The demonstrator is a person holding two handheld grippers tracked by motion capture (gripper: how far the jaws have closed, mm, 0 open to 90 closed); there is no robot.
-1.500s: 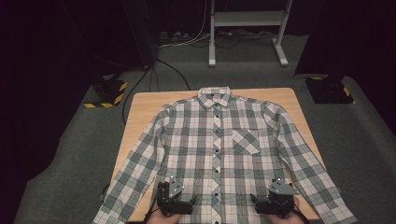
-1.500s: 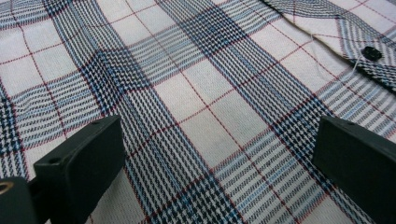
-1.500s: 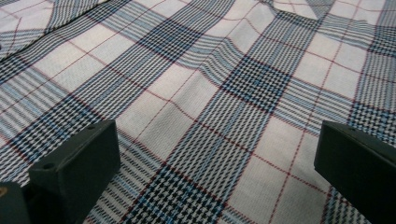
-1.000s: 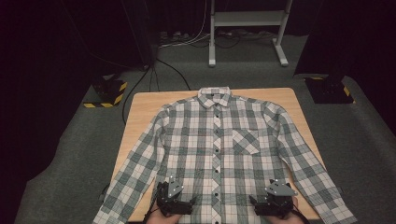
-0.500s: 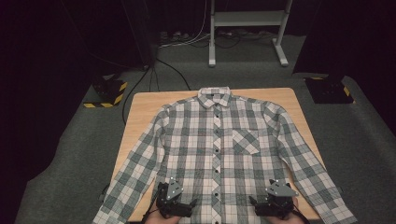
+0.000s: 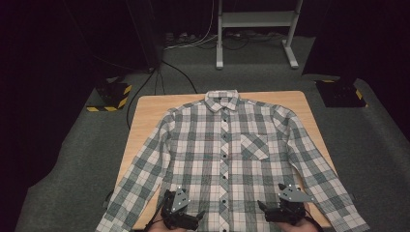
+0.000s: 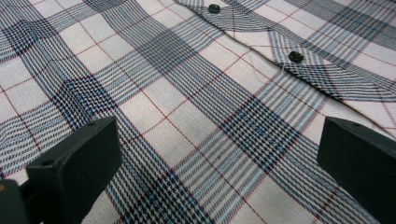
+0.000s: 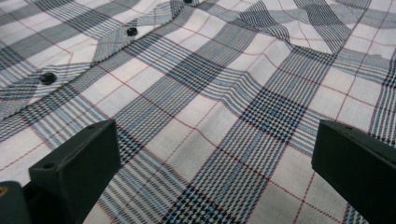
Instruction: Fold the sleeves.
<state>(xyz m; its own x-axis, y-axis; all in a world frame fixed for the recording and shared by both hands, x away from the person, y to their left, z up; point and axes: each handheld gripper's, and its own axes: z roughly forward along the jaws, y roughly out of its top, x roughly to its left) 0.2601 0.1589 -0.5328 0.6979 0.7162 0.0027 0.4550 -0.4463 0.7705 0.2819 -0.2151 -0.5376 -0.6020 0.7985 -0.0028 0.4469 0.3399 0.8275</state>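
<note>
A plaid button-up shirt lies spread flat, front up, on a wooden table, collar at the far edge and sleeves angled outward. My left gripper hovers over the shirt's lower left hem area, jaws wide apart. In the left gripper view the plaid cloth lies between the open jaws, with the button placket at upper right. My right gripper sits over the lower right hem, also open. The right gripper view has the cloth between its jaws and buttons at upper left.
The table stands on grey carpet. A white metal stand is beyond the far edge, cables run on the floor at back left, and black blocks with yellow stripes lie at both far corners.
Both grippers have shifted only slightly near the hem; the right one edged a little to the left. The shirt has not moved.
</note>
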